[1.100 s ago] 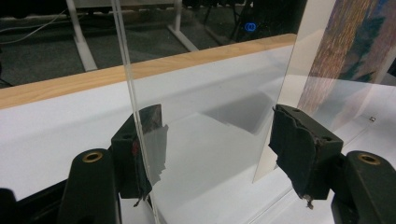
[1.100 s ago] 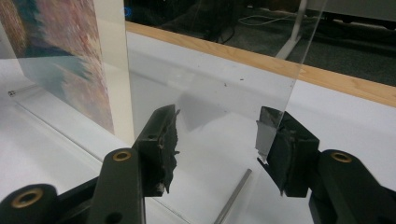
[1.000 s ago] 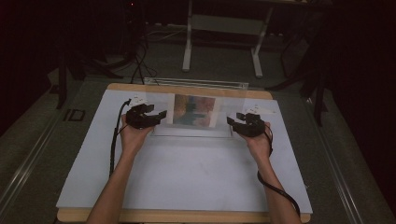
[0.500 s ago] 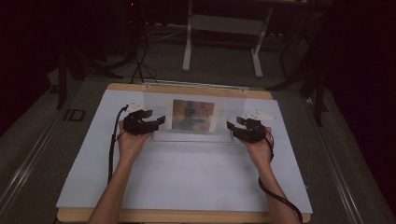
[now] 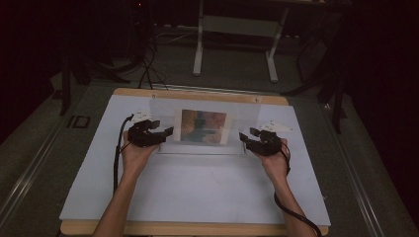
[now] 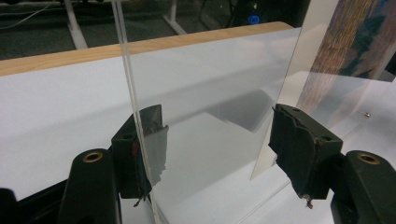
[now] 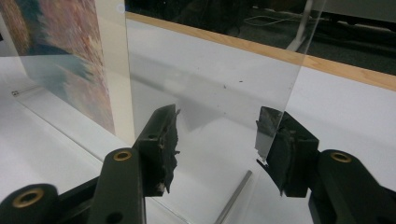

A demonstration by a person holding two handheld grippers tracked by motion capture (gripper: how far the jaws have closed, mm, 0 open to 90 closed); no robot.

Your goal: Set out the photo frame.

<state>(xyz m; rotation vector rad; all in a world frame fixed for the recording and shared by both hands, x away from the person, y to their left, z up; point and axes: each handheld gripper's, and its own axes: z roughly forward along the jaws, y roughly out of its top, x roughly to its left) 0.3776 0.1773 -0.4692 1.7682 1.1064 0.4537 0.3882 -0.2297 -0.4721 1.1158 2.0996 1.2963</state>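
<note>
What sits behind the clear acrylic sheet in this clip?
Behind the clear acrylic sheet, a colourful printed picture stands upright, seen through it. Farther back lie the white table mat and wooden table edge. The picture's back is hidden.

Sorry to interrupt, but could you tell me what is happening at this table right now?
A person is working with a hand-held gripper in each hand at a clear acrylic frame that stands upright on the white table with a colourful picture in it. The left hand-held gripper is at the frame's left edge and the right hand-held gripper at its right edge. Both sets of jaws are open around the clear panel's edges, not clamped.
</note>
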